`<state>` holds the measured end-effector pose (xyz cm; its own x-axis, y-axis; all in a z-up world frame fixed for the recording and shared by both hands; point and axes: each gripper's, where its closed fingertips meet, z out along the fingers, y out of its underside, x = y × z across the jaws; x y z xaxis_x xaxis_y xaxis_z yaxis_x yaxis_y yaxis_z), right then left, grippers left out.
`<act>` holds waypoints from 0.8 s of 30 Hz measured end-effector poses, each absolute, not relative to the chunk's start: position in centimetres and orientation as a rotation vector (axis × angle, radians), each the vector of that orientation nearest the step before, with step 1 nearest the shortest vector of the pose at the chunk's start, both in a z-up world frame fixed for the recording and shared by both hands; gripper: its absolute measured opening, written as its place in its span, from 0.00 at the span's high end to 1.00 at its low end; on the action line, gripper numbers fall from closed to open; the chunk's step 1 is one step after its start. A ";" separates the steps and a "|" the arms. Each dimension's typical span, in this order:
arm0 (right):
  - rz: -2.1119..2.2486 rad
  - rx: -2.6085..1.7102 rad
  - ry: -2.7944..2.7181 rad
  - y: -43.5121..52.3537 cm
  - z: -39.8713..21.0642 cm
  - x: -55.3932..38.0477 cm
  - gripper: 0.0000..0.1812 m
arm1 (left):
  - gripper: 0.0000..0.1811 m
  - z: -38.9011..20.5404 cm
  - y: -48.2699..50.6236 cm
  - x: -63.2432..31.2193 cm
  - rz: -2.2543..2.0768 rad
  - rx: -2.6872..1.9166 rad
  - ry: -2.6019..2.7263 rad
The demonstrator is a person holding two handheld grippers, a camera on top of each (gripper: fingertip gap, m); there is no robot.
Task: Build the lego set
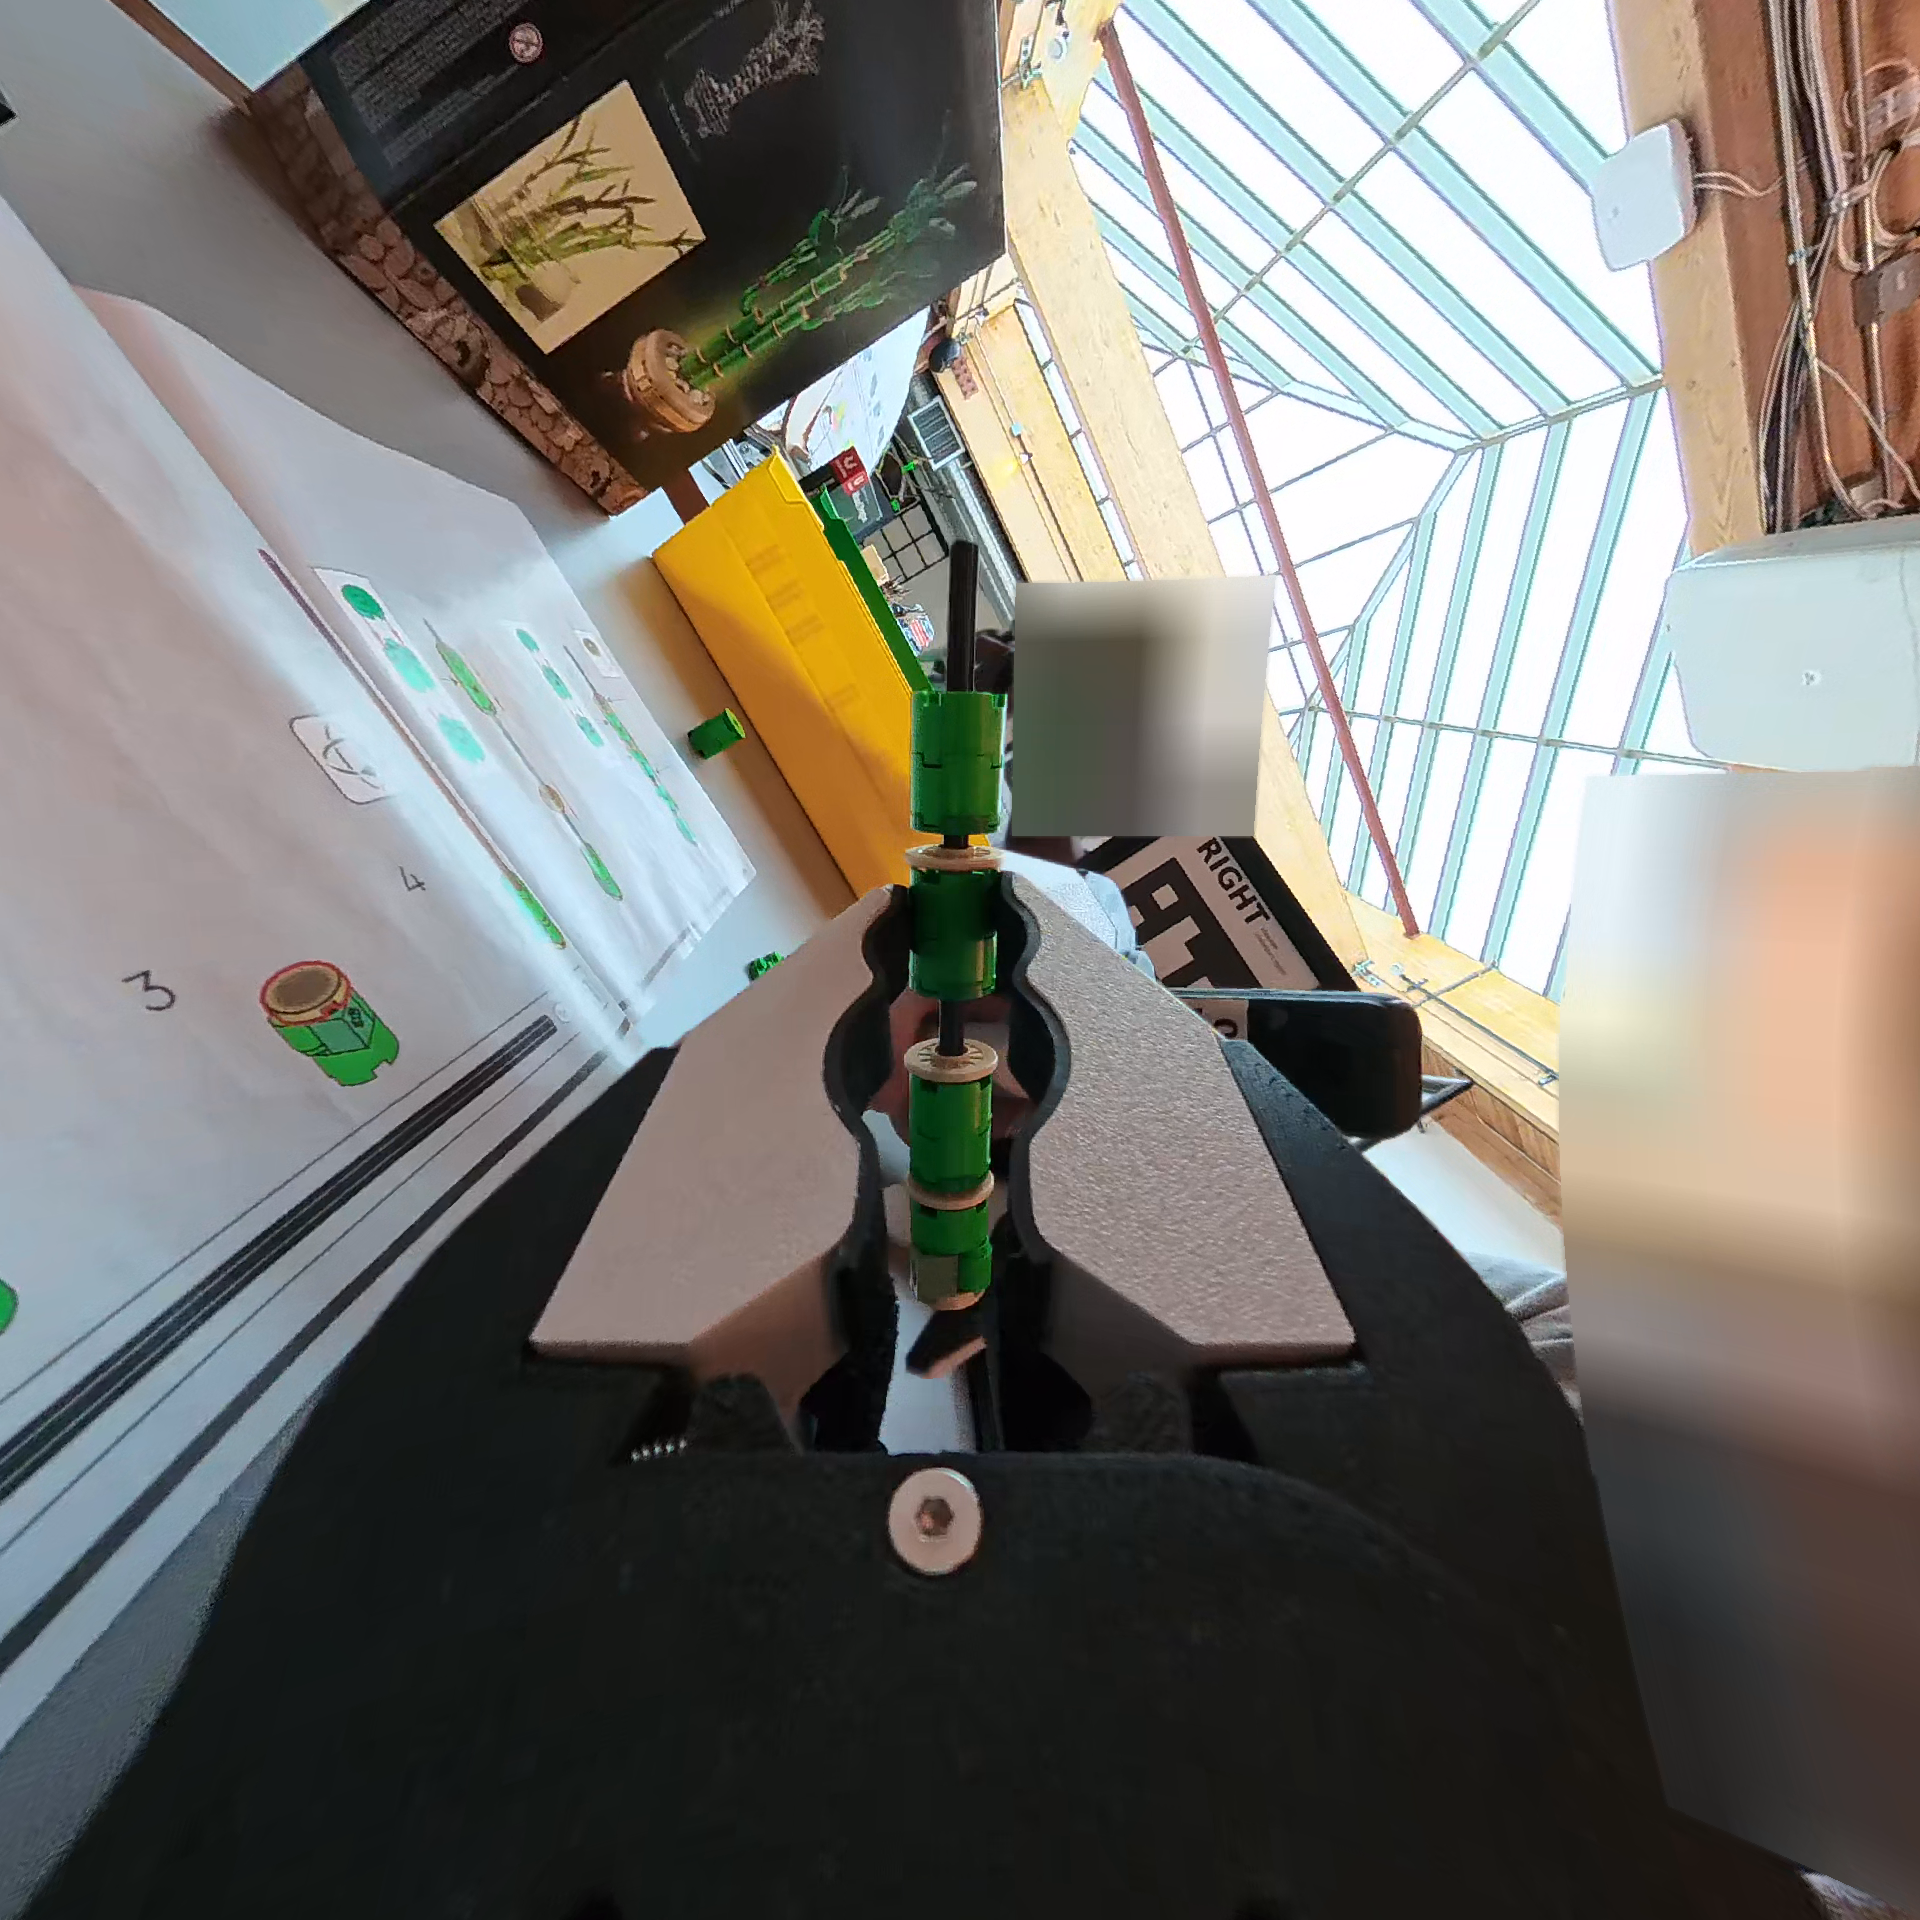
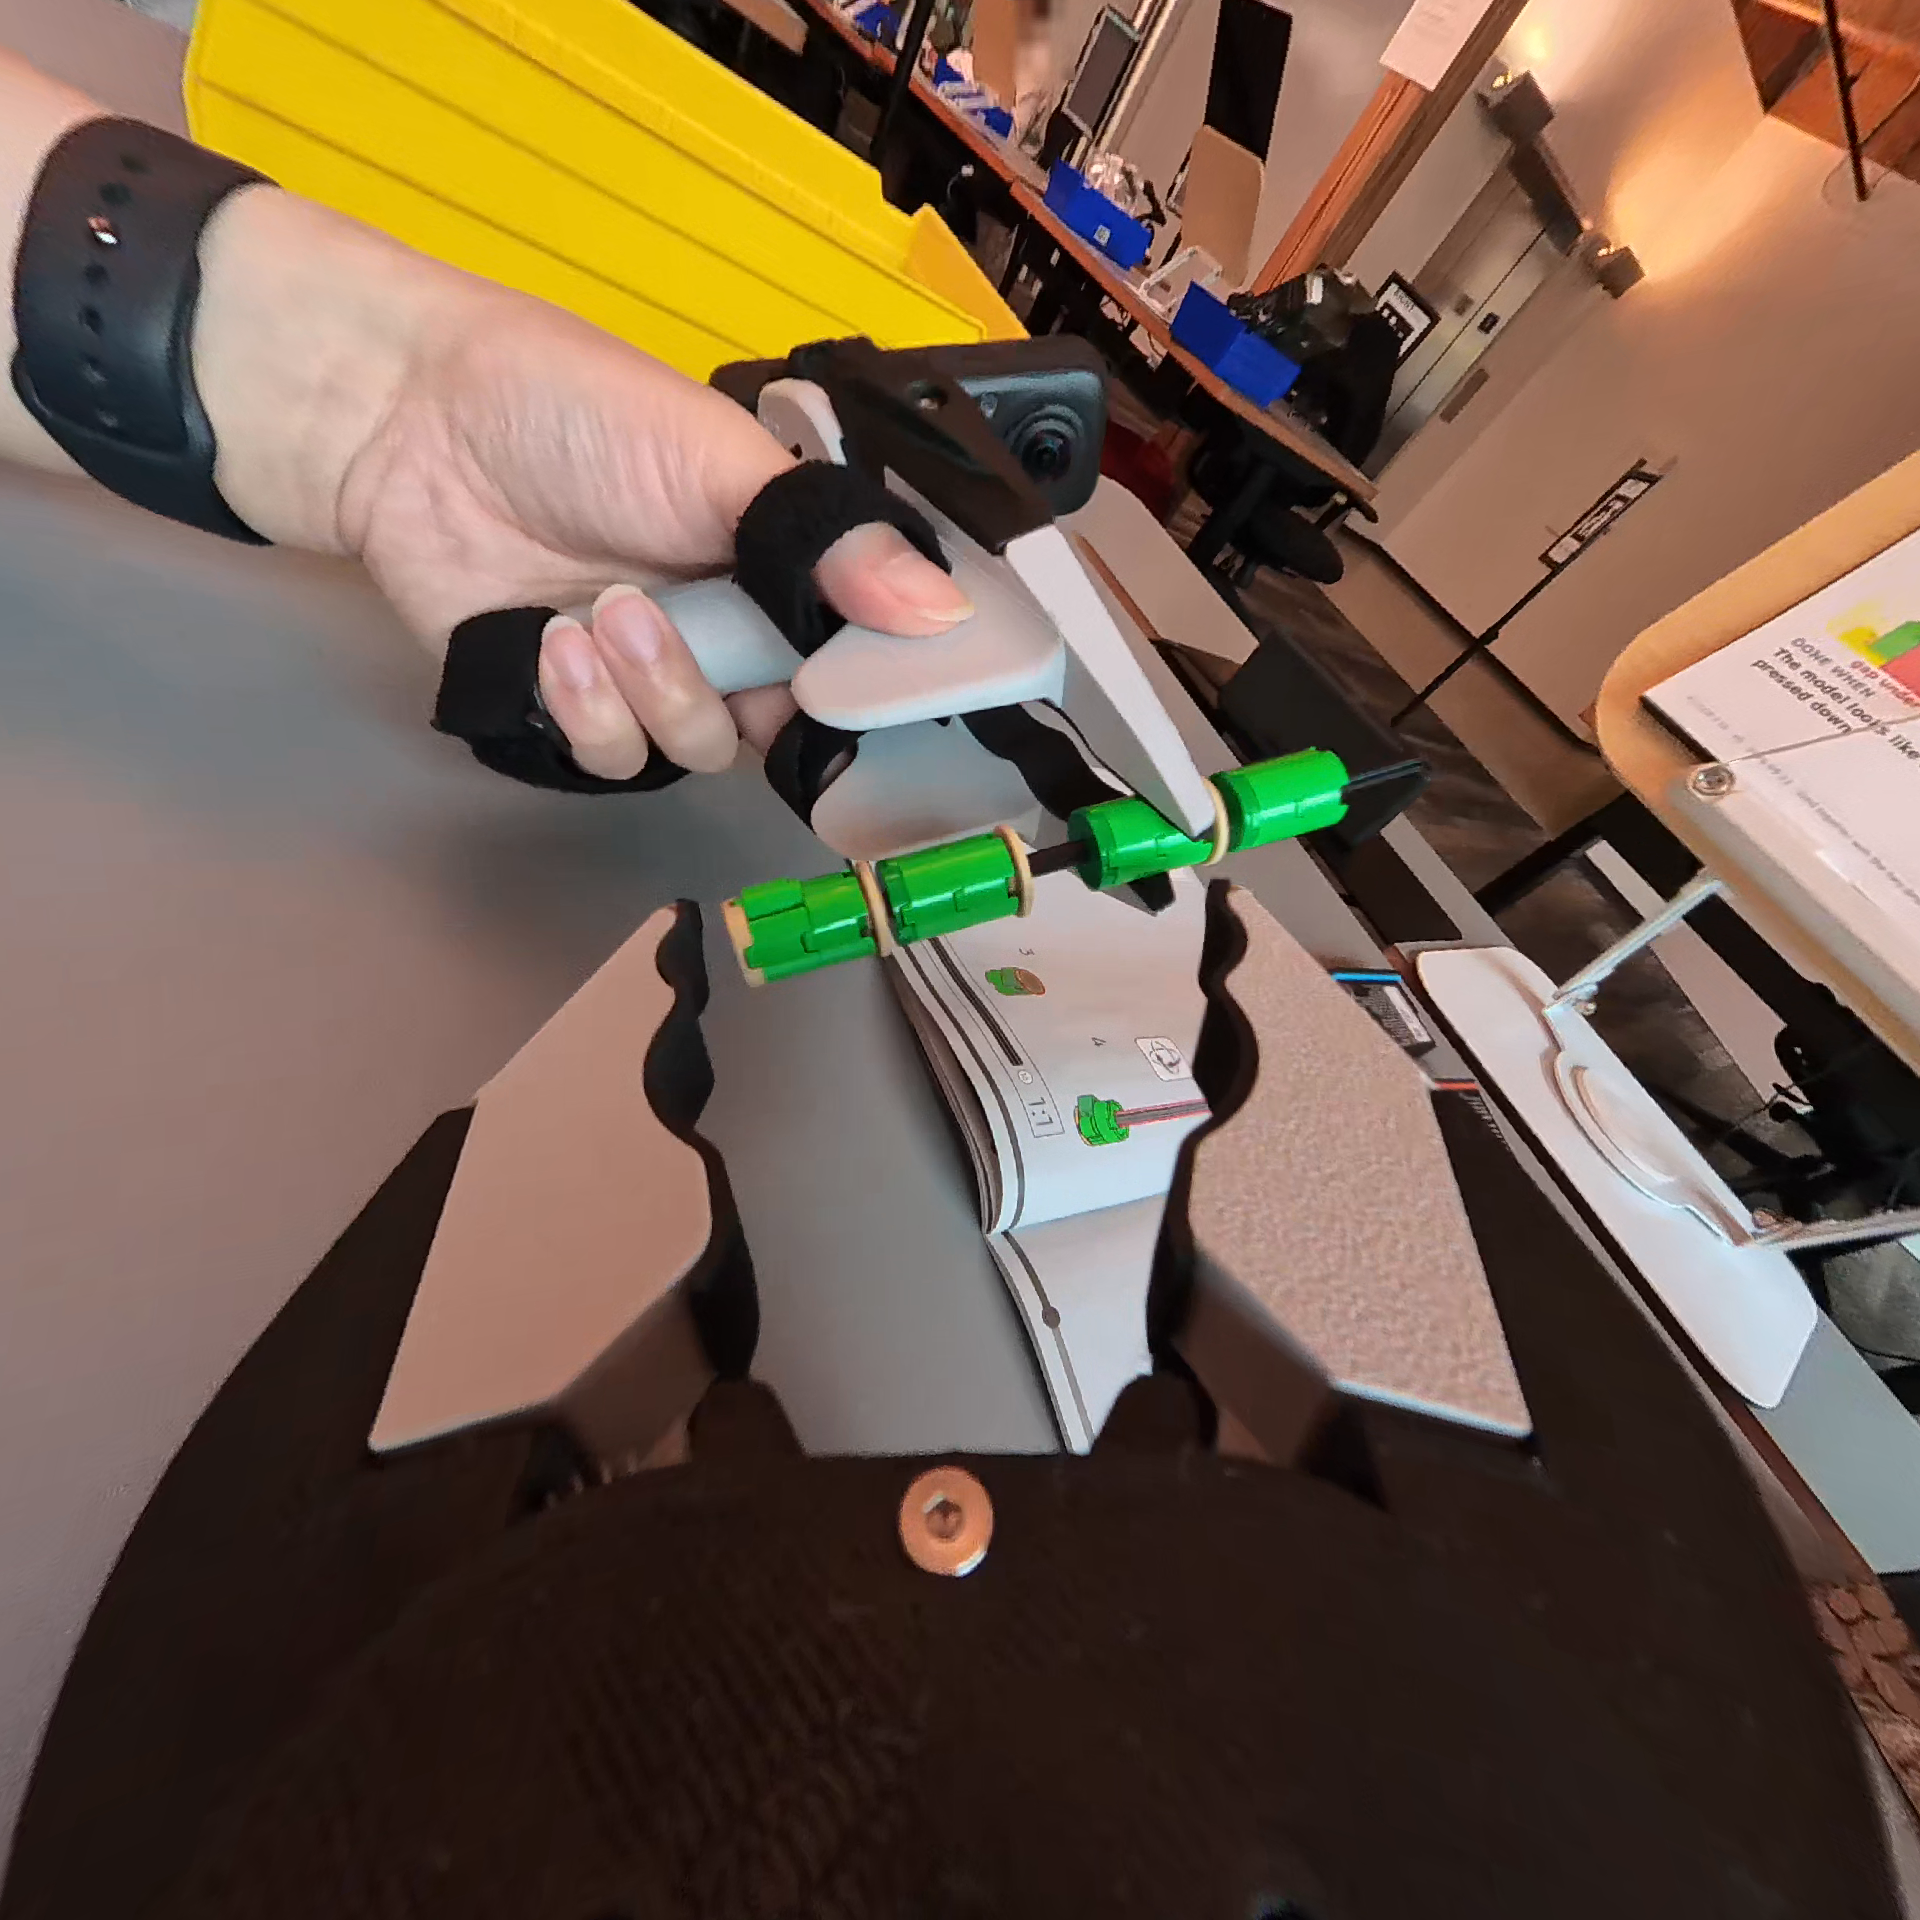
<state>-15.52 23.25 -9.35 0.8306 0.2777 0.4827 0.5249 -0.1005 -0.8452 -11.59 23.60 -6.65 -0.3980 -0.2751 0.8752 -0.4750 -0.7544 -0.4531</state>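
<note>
Left gripper (image 1: 951, 935) clamped on green bamboo stalk (image 1: 954, 925), held above desk (image 2: 260, 831). Right gripper (image 2: 951, 997) wide open, empty, near instruction booklet (image 2: 1091, 1091).

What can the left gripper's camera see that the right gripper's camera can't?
Only the left wrist view shows the black set box with bamboo pictures and a loose green round brick on the table. Only the right wrist view shows the person's hand squeezing the left gripper. Both show the green-and-tan bamboo stalk on its black rod, the open instruction booklet and the yellow bin.

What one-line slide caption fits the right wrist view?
Open right gripper faces the left gripper clamping a green bamboo stalk on a black axle above the instruction booklet.
</note>
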 end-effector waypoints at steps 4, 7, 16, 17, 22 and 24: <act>-0.287 -1.674 -0.631 23.3 -8.9 -15.3 0.47 | 0.93 -6.6 23.2 -11.6 2.288 1.633 -1.042; -0.323 -1.650 -0.665 23.2 -8.7 -15.6 0.48 | 0.93 -6.7 23.0 -11.6 2.280 1.629 -1.034; -0.276 -1.657 -0.694 22.9 -8.8 -15.8 0.48 | 0.93 -6.6 22.4 -11.7 2.273 1.605 -1.082; -0.287 -1.654 -0.708 22.8 -8.8 -15.8 0.48 | 0.93 -6.6 22.3 -11.7 2.270 1.602 -1.086; -0.280 -1.653 -0.726 22.6 -8.7 -15.9 0.48 | 0.93 -6.5 22.1 -11.9 2.262 1.589 -1.097; -0.286 -1.644 -0.731 22.4 -8.4 -16.0 0.48 | 0.93 -6.3 21.9 -11.9 2.271 1.578 -1.098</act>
<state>-16.03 22.44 -8.45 0.7680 0.3001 0.5659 0.6045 -0.0474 -0.7952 -11.94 21.93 -6.29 -0.4276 -0.2625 0.8650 -0.5148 -0.7159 -0.4717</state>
